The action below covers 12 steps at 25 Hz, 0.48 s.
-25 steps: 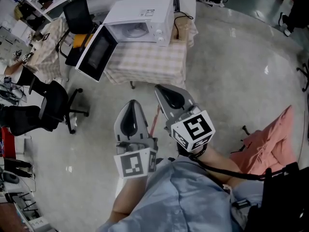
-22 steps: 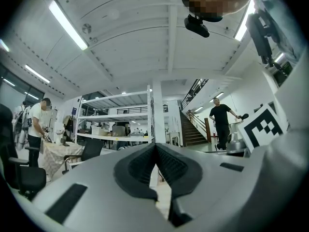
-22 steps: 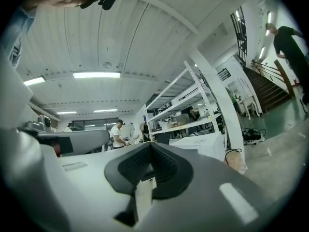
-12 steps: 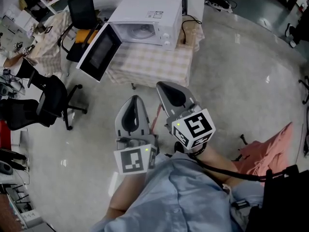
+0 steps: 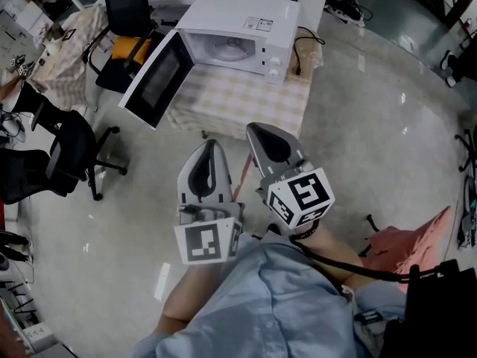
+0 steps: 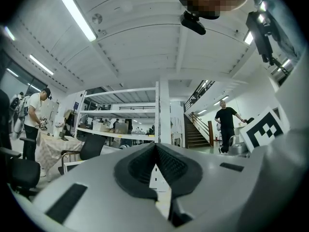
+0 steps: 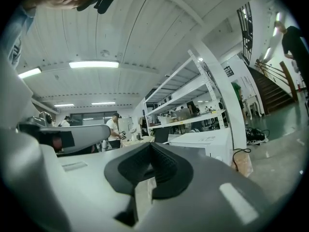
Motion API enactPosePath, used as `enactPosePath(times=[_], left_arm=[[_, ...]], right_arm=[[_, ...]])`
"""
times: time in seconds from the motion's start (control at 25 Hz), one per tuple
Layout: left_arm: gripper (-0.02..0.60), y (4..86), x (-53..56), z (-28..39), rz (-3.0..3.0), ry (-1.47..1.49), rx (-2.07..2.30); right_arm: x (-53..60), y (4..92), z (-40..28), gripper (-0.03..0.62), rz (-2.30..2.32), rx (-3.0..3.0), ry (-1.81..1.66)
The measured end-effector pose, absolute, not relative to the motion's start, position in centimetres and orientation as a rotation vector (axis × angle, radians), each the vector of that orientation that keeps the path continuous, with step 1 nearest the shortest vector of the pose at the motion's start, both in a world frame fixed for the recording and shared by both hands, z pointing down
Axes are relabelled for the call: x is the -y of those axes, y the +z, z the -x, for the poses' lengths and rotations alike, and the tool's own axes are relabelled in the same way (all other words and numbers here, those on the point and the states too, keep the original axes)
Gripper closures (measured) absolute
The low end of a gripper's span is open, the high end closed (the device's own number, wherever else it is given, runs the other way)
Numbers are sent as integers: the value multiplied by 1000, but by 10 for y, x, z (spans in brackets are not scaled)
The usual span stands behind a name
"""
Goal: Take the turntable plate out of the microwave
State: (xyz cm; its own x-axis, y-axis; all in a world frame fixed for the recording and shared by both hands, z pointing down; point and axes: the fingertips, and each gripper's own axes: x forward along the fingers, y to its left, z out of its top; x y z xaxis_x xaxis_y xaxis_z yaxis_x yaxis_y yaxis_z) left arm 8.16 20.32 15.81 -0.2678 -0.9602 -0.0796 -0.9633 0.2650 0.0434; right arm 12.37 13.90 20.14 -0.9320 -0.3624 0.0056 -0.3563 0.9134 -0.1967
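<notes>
Turntable plate (image 5: 223, 48): inside the open microwave (image 5: 250, 10) on a checked table (image 5: 238, 99), upper centre of the head view; left gripper (image 5: 209, 148) and right gripper (image 5: 257, 131) (both empty), jaws closed, mid-frame below.

The microwave (image 5: 246, 13) stands on the surface (image 5: 238, 99), its door (image 5: 155, 77) swung open leftward, with the turntable plate (image 5: 225, 49) inside. A chair (image 5: 71, 144) stands left of the surface. In front of it, the left gripper (image 5: 211, 144) is beside the right gripper (image 5: 257, 129).
</notes>
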Motion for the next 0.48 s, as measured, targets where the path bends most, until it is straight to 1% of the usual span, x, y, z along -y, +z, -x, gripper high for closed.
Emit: enactPosePath(times=[0.48], left_arm=[[575, 163, -163, 33, 2025, 158, -2394]], right_arm=[[-104, 210, -19, 592, 741, -3052, -327]])
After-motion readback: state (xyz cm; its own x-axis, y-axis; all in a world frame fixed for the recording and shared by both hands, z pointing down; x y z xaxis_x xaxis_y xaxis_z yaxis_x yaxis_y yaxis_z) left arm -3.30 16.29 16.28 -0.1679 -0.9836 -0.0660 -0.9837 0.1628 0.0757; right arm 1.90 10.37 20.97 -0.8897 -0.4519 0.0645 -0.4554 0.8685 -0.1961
